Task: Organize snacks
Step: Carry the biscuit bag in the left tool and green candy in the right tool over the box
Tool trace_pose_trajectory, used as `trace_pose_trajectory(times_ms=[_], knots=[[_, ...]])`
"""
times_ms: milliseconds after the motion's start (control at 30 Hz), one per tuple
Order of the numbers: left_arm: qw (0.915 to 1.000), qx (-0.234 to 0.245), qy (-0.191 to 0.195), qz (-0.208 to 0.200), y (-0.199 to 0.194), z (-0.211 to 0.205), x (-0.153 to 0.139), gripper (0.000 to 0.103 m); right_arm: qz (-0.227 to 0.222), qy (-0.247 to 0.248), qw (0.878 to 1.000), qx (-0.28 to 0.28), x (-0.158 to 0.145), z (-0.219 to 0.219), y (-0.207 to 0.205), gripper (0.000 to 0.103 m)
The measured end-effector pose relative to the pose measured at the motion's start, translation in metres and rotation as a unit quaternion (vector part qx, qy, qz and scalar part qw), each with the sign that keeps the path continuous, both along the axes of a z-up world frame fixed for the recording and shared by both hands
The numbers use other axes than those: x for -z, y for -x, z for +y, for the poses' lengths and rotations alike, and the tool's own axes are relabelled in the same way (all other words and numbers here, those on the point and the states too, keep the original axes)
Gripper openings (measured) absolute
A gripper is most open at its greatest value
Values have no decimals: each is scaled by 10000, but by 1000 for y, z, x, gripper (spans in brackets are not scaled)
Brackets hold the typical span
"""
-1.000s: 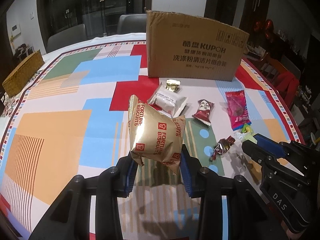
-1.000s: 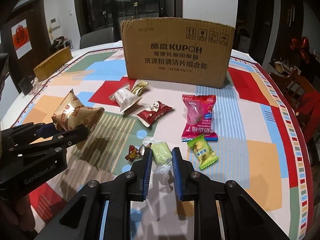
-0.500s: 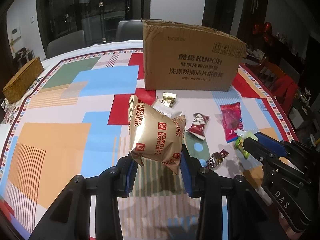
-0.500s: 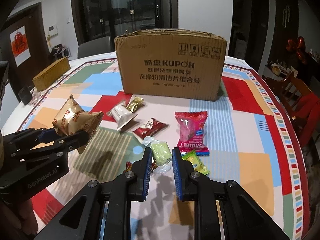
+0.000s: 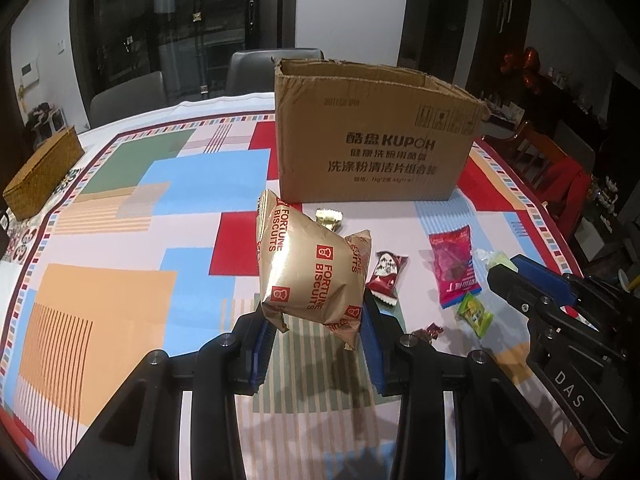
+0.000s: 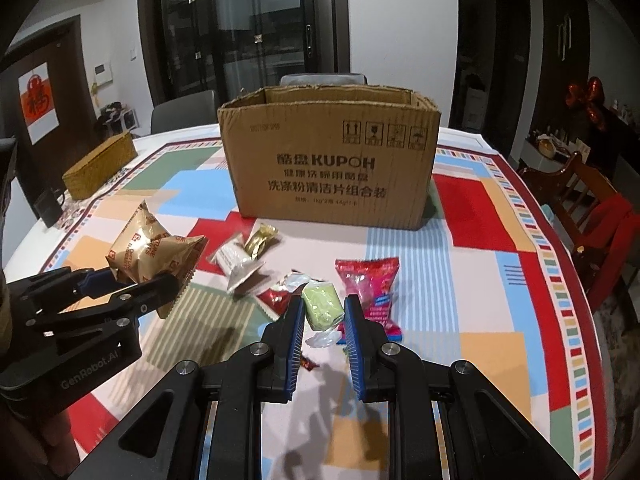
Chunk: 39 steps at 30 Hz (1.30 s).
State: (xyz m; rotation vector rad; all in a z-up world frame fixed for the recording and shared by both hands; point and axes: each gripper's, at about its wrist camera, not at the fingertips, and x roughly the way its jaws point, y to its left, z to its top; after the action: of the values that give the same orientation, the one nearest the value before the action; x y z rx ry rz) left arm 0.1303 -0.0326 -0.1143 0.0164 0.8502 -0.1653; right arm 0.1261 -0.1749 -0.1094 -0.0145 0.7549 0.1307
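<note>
My left gripper [image 5: 314,324] is shut on a gold Fortune Biscuits bag [image 5: 310,272], held above the tablecloth; the bag [image 6: 154,256] also shows at the left of the right wrist view. Between the blue pads of my right gripper [image 6: 320,314] sits a pale green wrapped candy [image 6: 322,306], gripped and lifted. An open cardboard box [image 5: 376,136] stands upright behind the snacks, its top open [image 6: 332,160]. On the cloth lie a pink packet [image 5: 454,266], a dark red packet [image 5: 386,272], a small green packet [image 5: 476,314], a gold candy [image 6: 260,240] and a white packet [image 6: 236,264].
A woven basket [image 5: 42,172] sits at the table's far left edge. Grey chairs [image 5: 276,66] stand behind the box, and a wooden chair with red cloth [image 6: 600,216] is at the right. The patterned tablecloth [image 5: 120,240] covers the round table.
Both grippers have risen with their snacks and drawn nearer the box; its open top now shows. The snacks on the cloth appear lower and farther below.
</note>
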Motion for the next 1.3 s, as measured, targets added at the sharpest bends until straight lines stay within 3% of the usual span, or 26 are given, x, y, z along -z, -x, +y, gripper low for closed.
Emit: trace_pose_trajectory(times_ms=[1300], knots=[[9983,85,6,-572,-50,-15,-57,39,-686,-56,9974,222,-58,-19,-44,22]])
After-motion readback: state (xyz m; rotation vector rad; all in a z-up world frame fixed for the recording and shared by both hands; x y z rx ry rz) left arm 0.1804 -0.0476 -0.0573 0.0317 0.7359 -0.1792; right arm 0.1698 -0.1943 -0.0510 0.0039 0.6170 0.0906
